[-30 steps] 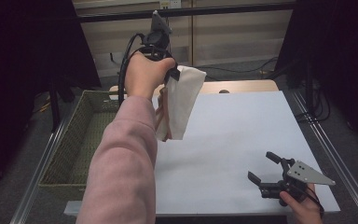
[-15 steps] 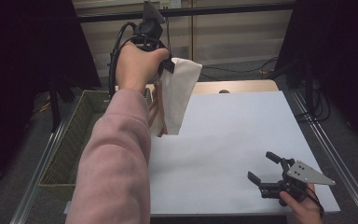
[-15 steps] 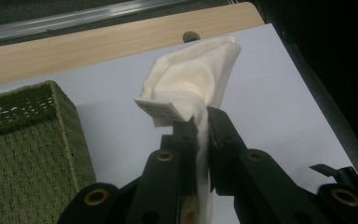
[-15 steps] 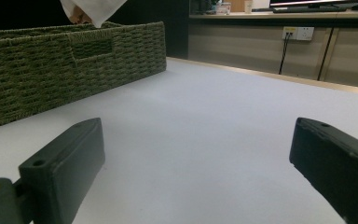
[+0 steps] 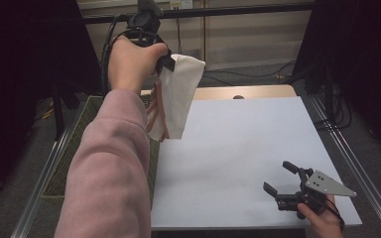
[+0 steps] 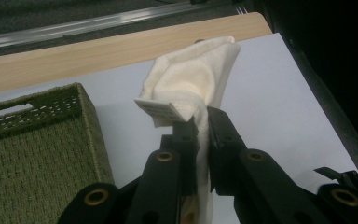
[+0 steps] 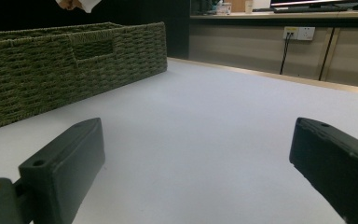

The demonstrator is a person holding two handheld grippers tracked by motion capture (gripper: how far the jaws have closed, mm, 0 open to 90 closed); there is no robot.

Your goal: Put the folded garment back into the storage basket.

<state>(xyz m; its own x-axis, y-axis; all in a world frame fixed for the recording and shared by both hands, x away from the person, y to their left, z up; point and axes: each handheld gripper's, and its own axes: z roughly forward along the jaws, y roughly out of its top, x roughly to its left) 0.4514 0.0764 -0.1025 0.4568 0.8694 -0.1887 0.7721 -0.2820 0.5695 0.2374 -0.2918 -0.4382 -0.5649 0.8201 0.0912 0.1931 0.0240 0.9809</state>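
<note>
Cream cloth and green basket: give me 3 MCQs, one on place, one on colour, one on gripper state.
1. Where is the cream cloth?
A. Hanging in the air from the left gripper
B. Flat on the white table top
C. Inside the basket

2. What colour is the woven basket?
A. Red
B. Green
C. Blue

3. How does the right gripper stand?
A. Shut on the cloth
B. Shut on a tag
C. Open, with nothing between its jaws

Key: 1 A, the high view shows the cloth dangling above the table top and the left gripper view shows the jaws pinched on it. 2 B, its weave is olive green in both gripper views. 3 C, the right gripper view shows the jaws wide apart over bare table.
</note>
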